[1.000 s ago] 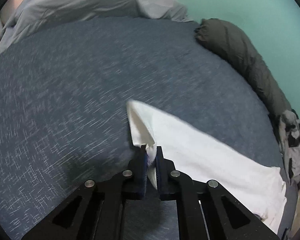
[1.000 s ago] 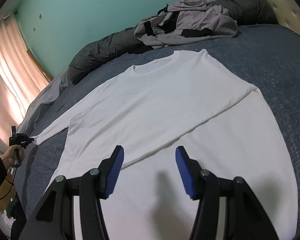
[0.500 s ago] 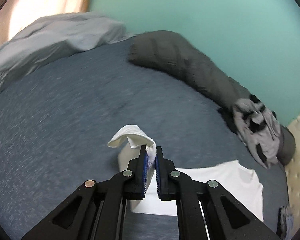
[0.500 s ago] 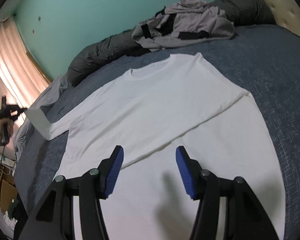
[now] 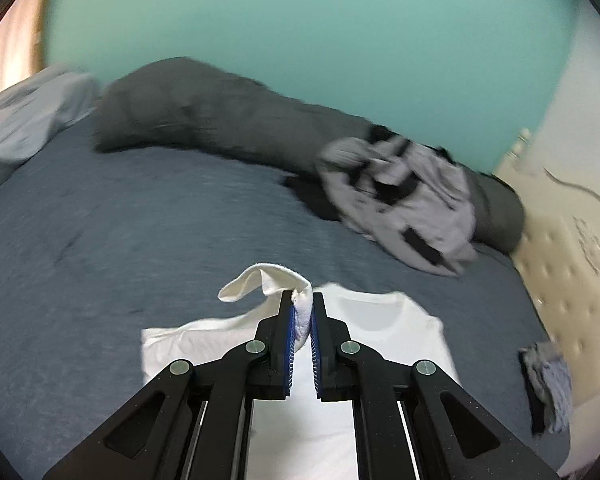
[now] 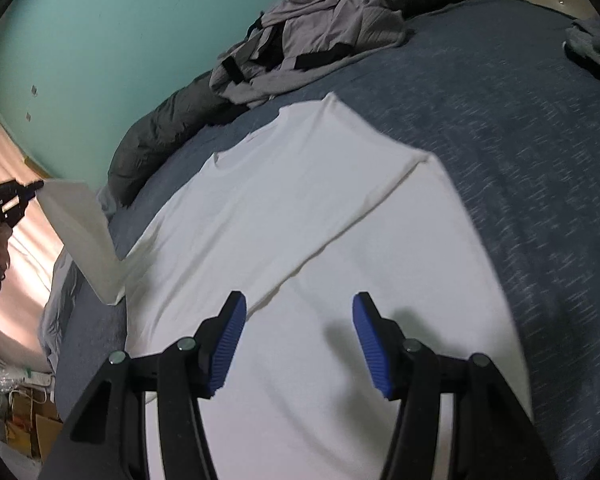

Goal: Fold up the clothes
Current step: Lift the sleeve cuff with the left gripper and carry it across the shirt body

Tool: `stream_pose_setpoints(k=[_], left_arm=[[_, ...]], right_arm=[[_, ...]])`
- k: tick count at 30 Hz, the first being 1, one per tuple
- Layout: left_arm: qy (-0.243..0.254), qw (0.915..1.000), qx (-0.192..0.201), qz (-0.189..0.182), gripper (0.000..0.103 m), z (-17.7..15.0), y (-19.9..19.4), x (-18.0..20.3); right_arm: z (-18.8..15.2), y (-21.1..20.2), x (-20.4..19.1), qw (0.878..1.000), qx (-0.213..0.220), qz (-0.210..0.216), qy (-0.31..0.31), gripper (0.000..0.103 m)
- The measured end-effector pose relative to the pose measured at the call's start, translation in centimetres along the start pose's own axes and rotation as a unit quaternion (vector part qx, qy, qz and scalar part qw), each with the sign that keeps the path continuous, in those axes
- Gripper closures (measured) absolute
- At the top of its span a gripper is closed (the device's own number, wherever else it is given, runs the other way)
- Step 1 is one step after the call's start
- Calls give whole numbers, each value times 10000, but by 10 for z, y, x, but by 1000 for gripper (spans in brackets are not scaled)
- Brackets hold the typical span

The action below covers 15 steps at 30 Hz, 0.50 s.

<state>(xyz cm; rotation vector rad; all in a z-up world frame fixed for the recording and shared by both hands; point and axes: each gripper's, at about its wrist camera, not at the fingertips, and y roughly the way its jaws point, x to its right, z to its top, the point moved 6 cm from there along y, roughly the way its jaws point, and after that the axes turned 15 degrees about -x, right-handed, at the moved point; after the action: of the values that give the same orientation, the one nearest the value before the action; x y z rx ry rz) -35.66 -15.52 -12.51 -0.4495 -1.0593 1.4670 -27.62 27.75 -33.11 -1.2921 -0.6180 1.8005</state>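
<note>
Shirt (image 6: 308, 216) lengthwise toward wall, left tool (image 5: 302, 312) pinching sleeve (image 6: 80, 232), right tool (image 6: 298, 340) empty, apart.

Sleeve (image 6: 80, 236): lifted up off the bed now, pulled over toward the shirt (image 6: 300, 240).
Left gripper (image 5: 301, 312): moved up and across.

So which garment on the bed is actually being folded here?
On the blue-grey bed, ignore the crumpled grey-and-black garment by the dark rolled duvet along the teal wall. It is the white long-sleeved shirt spread flat mid-bed, its sleeve lifted by the left gripper.
</note>
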Motion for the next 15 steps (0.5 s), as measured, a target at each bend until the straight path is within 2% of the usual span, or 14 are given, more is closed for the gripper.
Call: stream_pose_setpoints(k=[3, 7, 12, 15], left_arm=[[414, 9989, -81, -192, 96, 1, 11, 61], [946, 9940, -177, -512, 96, -15, 19, 141], [1384, 9850, -575, -852, 96, -57, 46, 208], [1655, 9781, -849, -934, 96, -96, 72, 236]], right_arm=[[2, -9, 6, 9999, 83, 75, 104, 46], [6, -21, 13, 9995, 200, 145, 178, 46], [9, -29, 23, 9988, 278, 223, 335, 45], [12, -32, 30, 9983, 322, 230, 421, 45]])
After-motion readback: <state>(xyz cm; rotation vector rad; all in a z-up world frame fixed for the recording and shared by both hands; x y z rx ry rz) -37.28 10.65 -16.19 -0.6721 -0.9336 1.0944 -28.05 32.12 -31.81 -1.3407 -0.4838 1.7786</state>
